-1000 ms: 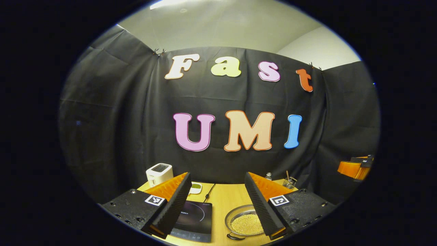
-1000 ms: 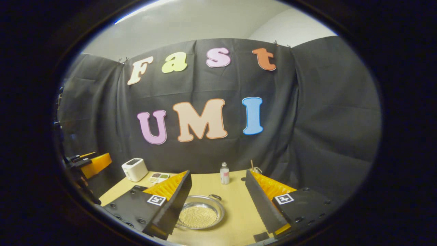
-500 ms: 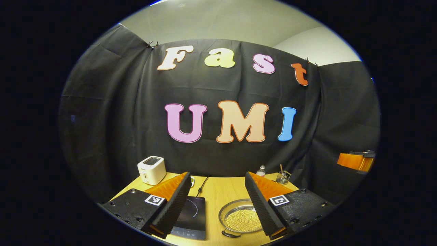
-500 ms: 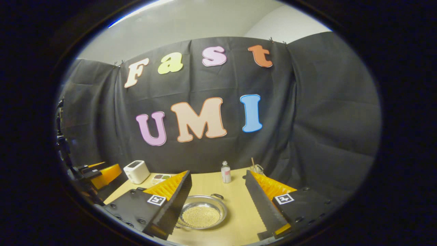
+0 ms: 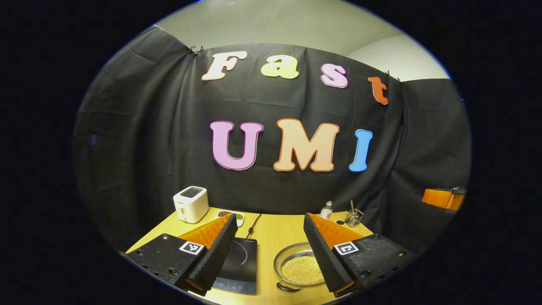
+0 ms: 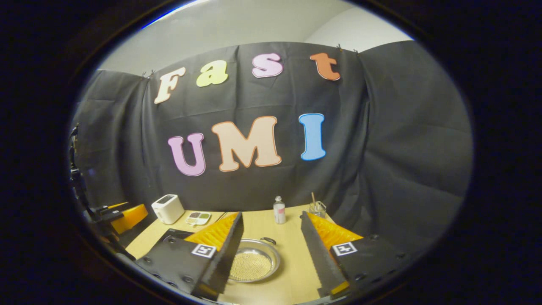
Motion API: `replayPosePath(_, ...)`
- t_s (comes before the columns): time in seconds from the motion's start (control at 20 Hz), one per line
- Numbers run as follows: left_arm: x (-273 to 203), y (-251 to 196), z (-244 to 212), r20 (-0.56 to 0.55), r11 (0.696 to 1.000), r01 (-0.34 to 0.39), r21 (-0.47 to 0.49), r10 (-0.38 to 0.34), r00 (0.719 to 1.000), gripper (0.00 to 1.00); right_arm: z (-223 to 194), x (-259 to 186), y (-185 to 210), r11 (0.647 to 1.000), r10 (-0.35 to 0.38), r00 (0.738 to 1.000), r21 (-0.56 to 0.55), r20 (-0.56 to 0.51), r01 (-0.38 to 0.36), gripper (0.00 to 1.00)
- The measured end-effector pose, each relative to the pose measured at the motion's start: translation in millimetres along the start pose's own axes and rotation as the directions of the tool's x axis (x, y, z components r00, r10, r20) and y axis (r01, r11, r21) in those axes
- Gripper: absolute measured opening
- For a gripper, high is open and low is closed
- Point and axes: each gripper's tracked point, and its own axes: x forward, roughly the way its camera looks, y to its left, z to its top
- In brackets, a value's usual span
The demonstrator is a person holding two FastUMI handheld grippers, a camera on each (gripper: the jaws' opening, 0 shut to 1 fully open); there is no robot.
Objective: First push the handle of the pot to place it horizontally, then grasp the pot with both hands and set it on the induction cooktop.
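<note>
My own right finger (image 5: 324, 254) covers the right part of the pot (image 5: 296, 269), and my left finger (image 5: 214, 254) hides the near left corner of the induction cooktop (image 5: 241, 264). In the right gripper view, my left finger (image 6: 226, 254) covers the left rim of the pot (image 6: 254, 264), so I cannot see its near handle there. The small dish (image 6: 198, 217) beside the toaster (image 6: 167, 209) is too small to tell its contents. The other gripper (image 6: 127, 214) is cut off at the far left edge.
</note>
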Motion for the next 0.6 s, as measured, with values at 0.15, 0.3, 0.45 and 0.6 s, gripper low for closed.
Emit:
replayPosePath(0.15,-4,1,-3,-0.011,1.000,-0.003,-0.007,0.003,1.000,0.92,-3,4,5,1.000,0.011,1.000,0.014,-0.008,-0.011,0.36)
replayPosePath(0.3,-8,9,-5,-0.013,1.000,-0.017,-0.011,0.017,1.000,0.96,-3,7,8,1.000,0.013,1.000,0.019,-0.007,-0.012,0.06)
replayPosePath(0.45,-12,19,-7,-0.013,0.999,-0.043,-0.008,0.043,0.999,0.96,-14,10,13,1.000,0.023,0.999,0.009,-0.029,-0.023,0.06)
replayPosePath(0.6,-17,31,-9,-0.016,0.998,-0.069,-0.009,0.069,0.998,0.96,-40,13,25,0.998,0.064,0.993,0.023,-0.095,-0.062,0.06)
